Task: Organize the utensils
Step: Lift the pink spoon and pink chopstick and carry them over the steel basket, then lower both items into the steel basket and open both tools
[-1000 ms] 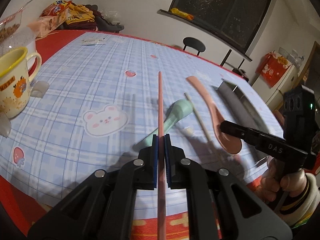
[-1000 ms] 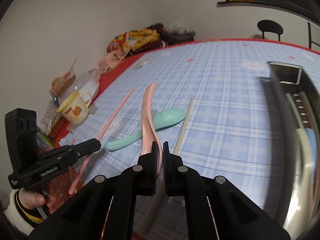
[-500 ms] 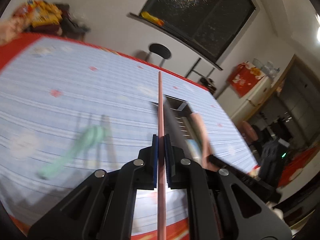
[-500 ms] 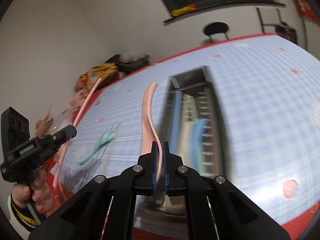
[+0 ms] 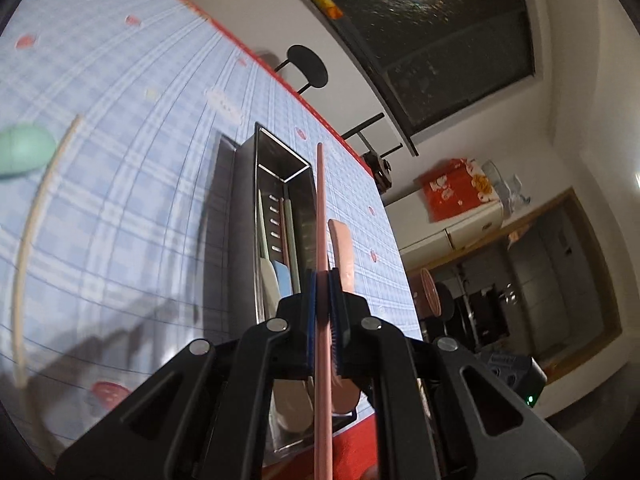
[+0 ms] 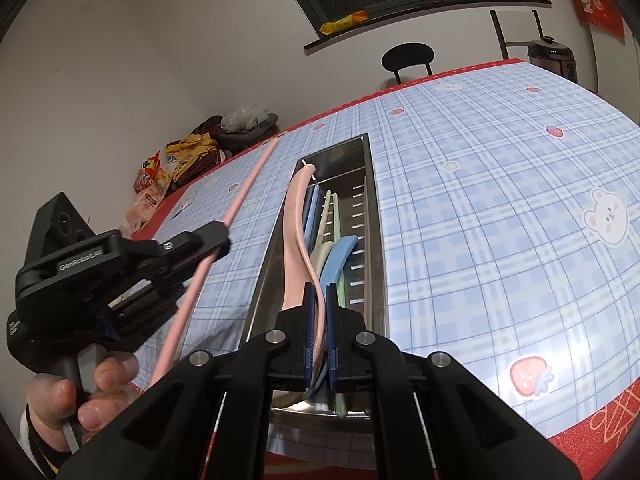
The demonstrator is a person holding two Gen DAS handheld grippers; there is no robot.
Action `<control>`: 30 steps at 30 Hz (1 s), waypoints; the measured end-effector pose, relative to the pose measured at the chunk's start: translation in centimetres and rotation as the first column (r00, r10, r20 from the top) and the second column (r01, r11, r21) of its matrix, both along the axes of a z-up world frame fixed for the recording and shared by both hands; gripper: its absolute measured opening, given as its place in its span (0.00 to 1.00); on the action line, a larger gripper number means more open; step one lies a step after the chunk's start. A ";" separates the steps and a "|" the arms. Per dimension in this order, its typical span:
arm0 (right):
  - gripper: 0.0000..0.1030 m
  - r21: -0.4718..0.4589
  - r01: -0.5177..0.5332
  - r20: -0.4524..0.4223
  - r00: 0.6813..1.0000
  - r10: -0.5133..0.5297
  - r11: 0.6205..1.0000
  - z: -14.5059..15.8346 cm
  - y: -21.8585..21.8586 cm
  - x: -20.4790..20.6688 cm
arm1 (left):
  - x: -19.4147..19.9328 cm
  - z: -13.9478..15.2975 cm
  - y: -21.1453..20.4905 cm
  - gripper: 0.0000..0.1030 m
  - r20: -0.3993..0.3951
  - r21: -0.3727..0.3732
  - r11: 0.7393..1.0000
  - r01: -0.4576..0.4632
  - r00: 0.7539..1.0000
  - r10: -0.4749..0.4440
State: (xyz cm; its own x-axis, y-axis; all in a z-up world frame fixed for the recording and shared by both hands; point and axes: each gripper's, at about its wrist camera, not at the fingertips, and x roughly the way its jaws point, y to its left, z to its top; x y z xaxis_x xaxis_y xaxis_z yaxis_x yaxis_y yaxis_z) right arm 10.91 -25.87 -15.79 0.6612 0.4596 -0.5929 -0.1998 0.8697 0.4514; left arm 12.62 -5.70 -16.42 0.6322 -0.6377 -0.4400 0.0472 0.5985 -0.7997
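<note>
A long steel utensil tray point(image 6: 374, 200) point(image 5: 246, 216) lies on the checked tablecloth with blue, white and green utensils inside. My right gripper point(image 6: 319, 292) is shut on a pink spoon point(image 6: 294, 216), held over the tray's left side. My left gripper point(image 5: 322, 280) point(image 6: 218, 240) is shut on a pink chopstick point(image 5: 321, 208) point(image 6: 240, 204), held in the air along the tray. The pink spoon's handle point(image 5: 342, 248) shows just right of the chopstick in the left wrist view.
A green spoon point(image 5: 24, 152) and a pale chopstick point(image 5: 36, 220) lie on the cloth left of the tray. Snack bags point(image 6: 176, 160) sit at the table's far corner. A black chair point(image 6: 408, 56) stands beyond the far edge. The near table edge is red.
Both grippers have swung from the loose utensils over to the tray, carrying the pink chopstick and the pink spoon. The spoon now hangs over the tray's inside.
</note>
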 end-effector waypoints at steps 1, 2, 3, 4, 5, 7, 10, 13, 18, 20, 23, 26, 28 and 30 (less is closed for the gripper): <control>0.06 -0.001 0.002 -0.001 1.000 -0.002 1.000 -0.1 0.0 0.0 | 0.0 -0.3 -0.1 0.10 -0.005 -0.016 1.000 -0.007 1.000 0.007; 0.06 -0.002 0.004 -0.002 1.000 -0.004 1.000 -0.1 -0.1 0.1 | 0.0 -0.6 -0.3 0.10 -0.015 -0.026 0.999 -0.021 1.000 0.020; 0.06 -0.002 0.007 -0.002 1.000 -0.007 1.000 0.0 -0.1 0.1 | 0.1 -0.9 -0.4 0.10 -0.020 -0.032 0.999 -0.031 0.999 0.031; 0.06 -0.002 0.011 -0.001 1.000 -0.011 1.000 0.0 -0.2 0.1 | 0.1 -1.2 -0.4 0.10 -0.026 -0.038 0.998 -0.043 0.999 0.042; 0.06 -0.002 0.016 -0.001 1.000 -0.016 1.000 0.0 -0.3 0.0 | 0.2 -1.5 -0.6 0.10 -0.035 -0.041 0.998 -0.050 0.998 0.048; 0.06 -0.002 0.020 -0.001 1.000 -0.020 1.000 0.0 -0.4 0.0 | 0.6 -1.8 -0.6 0.10 -0.044 -0.036 0.998 -0.055 0.998 0.053; 0.06 -0.004 0.022 -0.003 1.000 -0.022 1.000 -0.1 -0.3 0.1 | 1.0 -2.2 -1.1 0.10 -0.044 -0.022 0.998 -0.060 0.997 0.059; 0.06 -0.009 0.021 -0.004 1.000 -0.021 1.000 -0.2 -0.3 0.0 | 1.4 -2.3 -1.5 0.10 -0.036 -0.005 0.998 -0.065 0.997 0.065; 0.06 -0.014 0.021 -0.011 1.000 -0.021 1.000 -0.3 0.0 0.3 | 1.7 -2.6 -1.8 0.10 -0.037 0.029 0.998 -0.058 0.998 0.059; 0.06 -0.017 0.016 -0.014 1.000 -0.016 1.000 -0.4 0.3 0.4 | 1.9 -2.9 -1.8 0.17 -0.043 0.026 0.998 -0.057 0.997 0.058; 0.06 -0.025 0.010 -0.021 1.000 -0.011 1.000 -0.6 0.7 0.4 | 1.9 -2.7 -1.4 0.21 -0.034 0.035 0.997 -0.063 0.997 0.064; 0.06 -0.026 0.000 -0.034 0.999 -0.001 1.000 -0.7 1.1 0.4 | 1.6 -1.6 -0.7 0.25 0.005 0.057 0.995 -0.080 0.997 0.080; 0.06 -0.031 -0.013 -0.039 0.999 0.012 0.999 -0.7 1.5 0.4 | 1.3 -0.5 0.0 0.30 0.046 0.092 0.991 -0.094 0.995 0.090; 0.10 -0.041 -0.007 -0.044 0.999 0.005 0.999 -0.7 1.9 0.4 | 1.0 0.4 0.7 0.33 0.078 0.119 0.987 -0.110 0.992 0.101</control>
